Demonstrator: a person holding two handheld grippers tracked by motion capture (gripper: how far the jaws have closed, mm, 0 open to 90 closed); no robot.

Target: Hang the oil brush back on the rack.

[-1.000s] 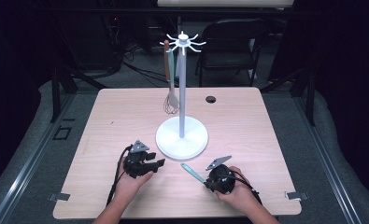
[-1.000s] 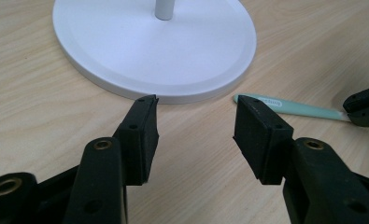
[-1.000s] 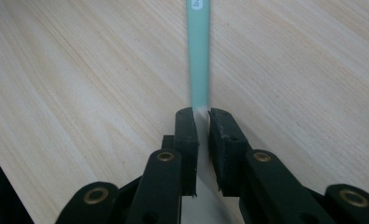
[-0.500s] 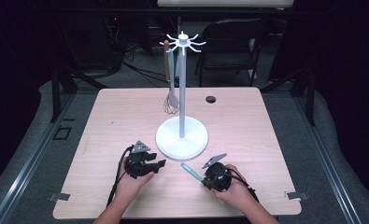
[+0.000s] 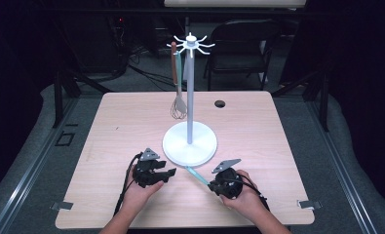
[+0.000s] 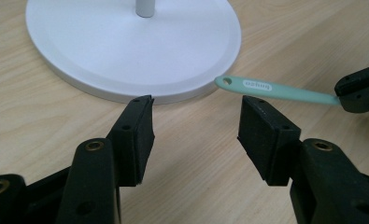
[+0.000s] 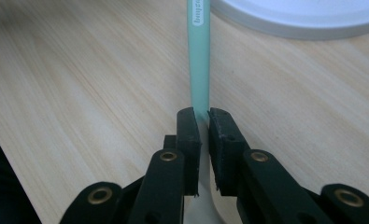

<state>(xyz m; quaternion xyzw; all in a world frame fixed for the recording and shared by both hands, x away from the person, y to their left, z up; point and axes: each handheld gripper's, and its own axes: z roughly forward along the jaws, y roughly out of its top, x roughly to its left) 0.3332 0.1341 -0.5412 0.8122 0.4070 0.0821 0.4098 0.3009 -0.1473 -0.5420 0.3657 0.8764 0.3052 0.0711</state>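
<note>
teal utensil handle (image 7: 198, 56) clamped in r gripper (image 7: 204, 122) jaws; l gripper (image 6: 196, 126) jaws apart, just been opening, empty.

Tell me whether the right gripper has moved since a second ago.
Yes, slightly. The right gripper, shut on the mint-green utensil handle, has slid a little leftward and nearer the table's near edge, judged against the white stand base.

Mint-green utensil handle (image 6: 271, 89), slender and flat, with a hanging hole and a white printed label at its free end. It lies low over the wooden table (image 5: 131, 126), its free end just beside the rim of the white round stand base (image 6: 126, 51), its other end clamped between 2 black pads (image 7: 189, 135).
</note>
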